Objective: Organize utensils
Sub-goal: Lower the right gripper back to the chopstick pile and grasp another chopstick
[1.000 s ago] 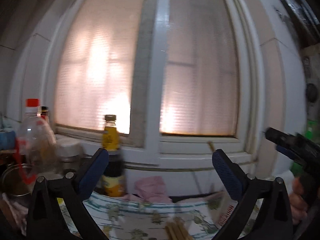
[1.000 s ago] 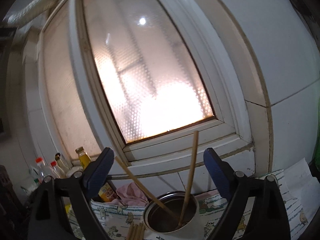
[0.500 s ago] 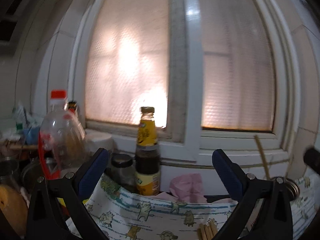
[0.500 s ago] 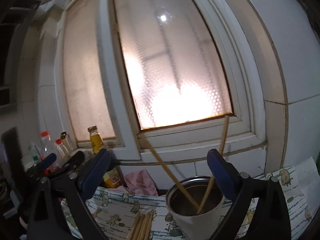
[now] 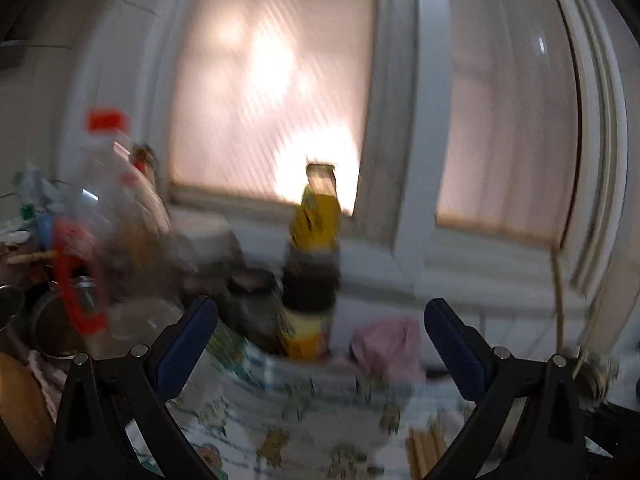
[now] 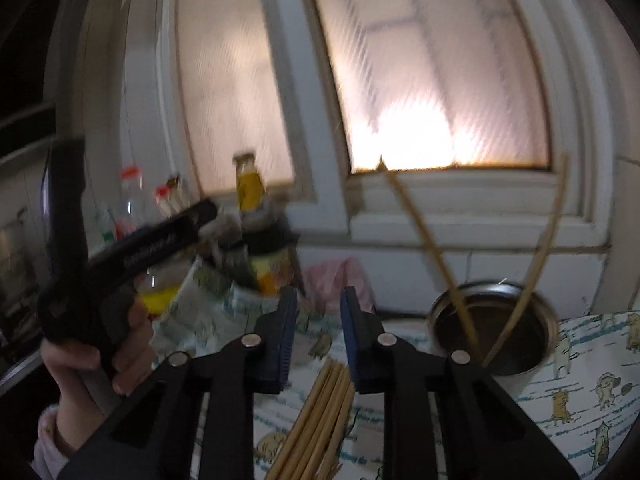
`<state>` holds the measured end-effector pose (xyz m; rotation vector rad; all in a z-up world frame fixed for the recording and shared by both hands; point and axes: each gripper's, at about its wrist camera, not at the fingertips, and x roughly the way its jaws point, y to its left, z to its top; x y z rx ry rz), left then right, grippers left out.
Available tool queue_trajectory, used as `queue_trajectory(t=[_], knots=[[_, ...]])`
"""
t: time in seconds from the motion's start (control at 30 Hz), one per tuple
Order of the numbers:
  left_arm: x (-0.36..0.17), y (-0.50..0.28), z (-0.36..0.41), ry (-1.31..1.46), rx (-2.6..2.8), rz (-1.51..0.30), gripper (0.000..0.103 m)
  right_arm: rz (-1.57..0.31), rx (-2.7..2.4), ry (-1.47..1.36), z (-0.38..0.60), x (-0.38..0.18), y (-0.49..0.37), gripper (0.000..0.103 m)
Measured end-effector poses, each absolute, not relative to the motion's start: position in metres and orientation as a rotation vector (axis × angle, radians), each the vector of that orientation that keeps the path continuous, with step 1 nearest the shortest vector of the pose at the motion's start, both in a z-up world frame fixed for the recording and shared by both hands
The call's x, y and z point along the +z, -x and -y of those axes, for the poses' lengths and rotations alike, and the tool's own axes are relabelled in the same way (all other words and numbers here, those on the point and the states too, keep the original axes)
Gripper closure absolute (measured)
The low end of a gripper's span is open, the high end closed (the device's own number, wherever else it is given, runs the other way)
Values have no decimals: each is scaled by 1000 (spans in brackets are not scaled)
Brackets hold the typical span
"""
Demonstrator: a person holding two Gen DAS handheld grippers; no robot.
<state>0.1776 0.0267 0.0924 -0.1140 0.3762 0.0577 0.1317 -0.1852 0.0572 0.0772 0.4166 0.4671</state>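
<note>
A bundle of bamboo chopsticks [image 6: 320,420] lies on the animal-print cloth [image 6: 580,380]; its far ends reach just under my right gripper [image 6: 319,300]. The right jaws are closing to a narrow gap, and the blue pads press on nothing that I can see. To the right a steel cup [image 6: 492,290] holds two chopsticks [image 6: 424,232] that lean apart. My left gripper [image 5: 320,308] stands wide open and empty above the cloth. In the blurred left wrist view the bundle [image 5: 424,448] shows at the bottom edge.
A yellow-labelled dark sauce bottle [image 5: 312,280], a clear bottle with a red cap [image 5: 104,220], a jar [image 5: 252,300] and a pink rag [image 5: 384,344] line the sill under the frosted window. Pots [image 5: 52,328] crowd the left. A hand [image 6: 92,364] holds the left tool.
The right jaws have narrowed from wide apart to a small gap, and that gripper dropped toward the chopstick bundle. The left view swung left and lower and is now blurred.
</note>
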Motion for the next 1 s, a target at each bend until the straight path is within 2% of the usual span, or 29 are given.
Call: queue_trajectory(t=[0.1, 0.23, 0.4, 0.63, 0.7, 0.87, 0.9, 0.93, 1.0], knots=[[69, -208, -17, 68, 39, -568, 0, -527, 434, -27, 173, 40, -146, 82], [38, -234, -10, 55, 34, -748, 8, -701, 416, 14, 162, 11, -168, 83], [22, -243, -5, 82, -14, -826, 12, -836, 401, 35, 157, -16, -182, 85], [11, -243, 13, 22, -17, -868, 19, -876, 375, 64, 153, -24, -189, 85], [7, -244, 17, 47, -53, -896, 21, -896, 390, 16, 159, -23, -193, 88], [-1, -252, 20, 120, -122, -957, 34, -920, 414, -39, 167, -21, -196, 89], [-3, -254, 21, 124, -128, -962, 36, -921, 412, -44, 167, -20, -196, 91], [-5, -255, 21, 125, -134, -964, 37, -919, 411, -53, 167, -19, -195, 99], [-6, -255, 25, 117, -146, -966, 38, -904, 407, -56, 169, -13, -193, 102]])
